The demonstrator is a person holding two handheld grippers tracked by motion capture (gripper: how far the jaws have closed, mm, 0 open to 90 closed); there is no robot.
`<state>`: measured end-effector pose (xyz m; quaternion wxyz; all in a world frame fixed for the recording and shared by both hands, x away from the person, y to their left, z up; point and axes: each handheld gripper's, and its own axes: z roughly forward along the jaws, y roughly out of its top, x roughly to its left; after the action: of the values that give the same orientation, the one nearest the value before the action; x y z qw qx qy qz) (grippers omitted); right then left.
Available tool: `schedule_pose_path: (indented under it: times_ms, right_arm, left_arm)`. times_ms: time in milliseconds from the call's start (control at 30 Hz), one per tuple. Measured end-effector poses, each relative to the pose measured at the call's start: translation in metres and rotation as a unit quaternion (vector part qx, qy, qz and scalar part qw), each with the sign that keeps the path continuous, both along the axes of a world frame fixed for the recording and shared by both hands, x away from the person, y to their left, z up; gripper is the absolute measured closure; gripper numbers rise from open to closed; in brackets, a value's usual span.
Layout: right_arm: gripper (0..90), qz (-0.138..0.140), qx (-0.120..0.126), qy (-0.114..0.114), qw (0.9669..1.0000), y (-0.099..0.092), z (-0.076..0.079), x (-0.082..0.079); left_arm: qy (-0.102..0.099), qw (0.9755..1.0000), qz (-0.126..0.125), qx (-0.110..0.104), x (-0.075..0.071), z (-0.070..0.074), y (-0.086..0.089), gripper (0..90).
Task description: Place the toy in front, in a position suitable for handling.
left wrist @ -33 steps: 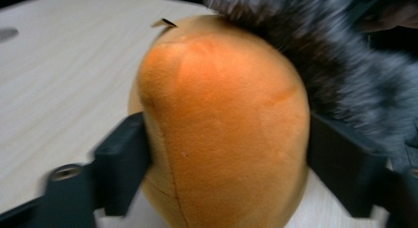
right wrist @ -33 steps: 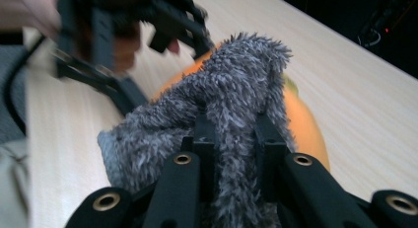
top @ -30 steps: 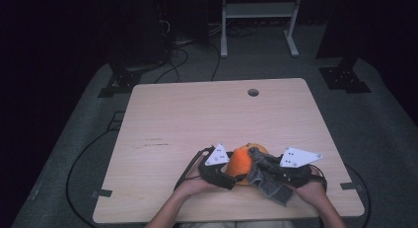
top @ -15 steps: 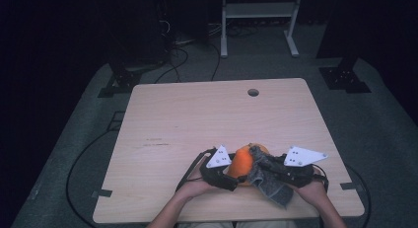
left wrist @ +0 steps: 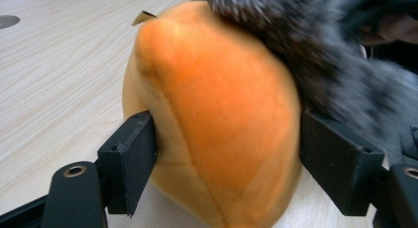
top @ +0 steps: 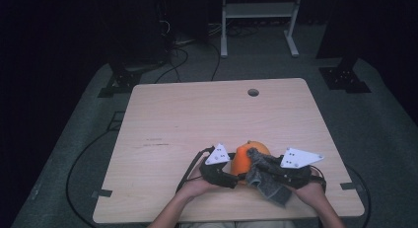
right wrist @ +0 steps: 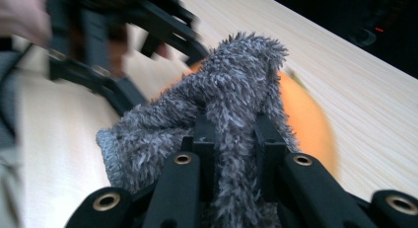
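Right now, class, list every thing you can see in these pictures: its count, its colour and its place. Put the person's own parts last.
Plush fruit: one, orange, near edge of the table, between the left gripper's jaws.
Cloth: one, grey and fluffy, draped against the plush fruit, pinched in the right gripper.
Table: one, light wood, middle of the high view.
Cable hole: one, round, far side of the table.
Stand: one, white, on the floor behind the table.
Floor cables: several, dark, far left.
Left gripper: one, black, pads on the plush fruit.
Right gripper: one, black, shut on the cloth.
Hands: two, at the near edge.
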<state>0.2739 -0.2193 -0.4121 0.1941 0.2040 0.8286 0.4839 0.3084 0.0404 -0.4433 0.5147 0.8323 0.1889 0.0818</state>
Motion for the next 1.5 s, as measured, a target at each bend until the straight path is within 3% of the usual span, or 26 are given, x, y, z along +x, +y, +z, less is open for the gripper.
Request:
schedule_pose_path:
  times_ms: [133,200,267,333,433,533,700,767,833,900,933,967,1067,1133,1167,1233,1300,1400,1500]
  right_arm:
    - [75.7,-0.041,-0.008,0.001,0.9991,-0.017,0.001,0.001]
    - [75.7,-0.03,0.004,-0.008,0.9995,-0.015,0.007,-0.005]
    - [75.7,-0.001,0.015,-0.014,0.9998,-0.006,0.013,-0.01]
    - [75.7,0.011,-0.003,-0.017,0.9998,0.003,0.012,-0.011]
    - [75.8,0.004,-0.008,-0.004,1.0,0.0,0.007,-0.006]
    - [75.8,-0.023,-0.014,0.003,0.9996,-0.009,0.01,-0.004]
    - [75.8,0.021,0.009,-0.009,0.9997,0.006,0.025,-0.012]
    - [75.8,0.025,-0.01,-0.009,0.9996,0.014,0.024,-0.012]
    - [76.2,0.025,-0.004,-0.002,0.9997,0.009,0.02,-0.006]
    - [76.3,0.003,-0.023,0.004,0.9997,-0.001,0.014,-0.001]
    - [76.3,-0.005,-0.017,0.011,0.9998,-0.008,0.011,0.003]
    - [76.3,-0.01,0.003,0.024,0.9997,-0.015,0.009,0.006]
    - [76.2,-0.035,0.028,0.03,0.9985,-0.03,0.009,0.011]
    - [76.2,-0.033,0.027,0.051,0.9978,-0.032,0.006,0.014]
    - [76.2,-0.026,0.025,0.064,0.9973,-0.03,0.003,0.016]
    - [76.2,-0.01,0.025,0.077,0.9967,-0.024,-0.002,0.014]
    - [76.2,0.01,0.017,0.081,0.9965,-0.017,0.0,0.008]
    - [76.1,0.027,0.003,0.073,0.9969,-0.014,0.006,0.003]
    - [76.2,-0.008,0.009,0.02,0.9997,-0.018,0.017,-0.002]
  left_arm:
    - [-0.005,1.0,-0.007,0.003,-0.001,0.0,-0.001,24.9]
    - [-0.015,0.9998,-0.011,0.005,-0.005,0.0,-0.004,27.3]
    - [-0.028,0.9994,-0.018,0.013,-0.009,0.001,-0.008,28.7]
    - [-0.046,0.9982,-0.025,0.031,-0.012,0.002,-0.01,28.8]
    - [-0.048,0.9983,-0.023,0.024,-0.01,0.0,-0.007,29.9]
    - [-0.056,0.9979,-0.023,0.023,-0.01,0.0,-0.008,29.7]
    - [-0.104,0.9921,-0.045,0.055,-0.023,0.002,-0.018,29.2]
    - [-0.098,0.9927,-0.043,0.056,-0.022,0.002,-0.017,28.7]
    - [-0.093,0.9936,-0.042,0.049,-0.02,0.001,-0.014,29.9]
    - [-0.087,0.9942,-0.043,0.047,-0.019,-0.001,-0.013,30.9]
    - [-0.085,0.9944,-0.045,0.045,-0.018,-0.001,-0.013,31.0]
    - [-0.083,0.9944,-0.048,0.046,-0.018,-0.001,-0.012,31.2]
    - [-0.078,0.9944,-0.056,0.044,-0.016,-0.002,-0.009,31.1]
    - [-0.053,0.9971,-0.051,0.023,-0.014,0.001,-0.008,28.1]
    - [-0.024,0.999,-0.038,-0.002,-0.012,0.004,-0.008,25.6]
    - [0.018,0.9991,-0.014,-0.037,-0.007,0.009,-0.008,21.7]
    - [0.018,0.9995,-0.013,-0.021,-0.006,0.007,-0.008,23.0]
    - [0.006,0.9995,-0.019,-0.022,-0.009,0.004,-0.004,28.9]
    - [-0.025,0.9987,-0.043,-0.003,-0.013,0.005,-0.006,32.6]
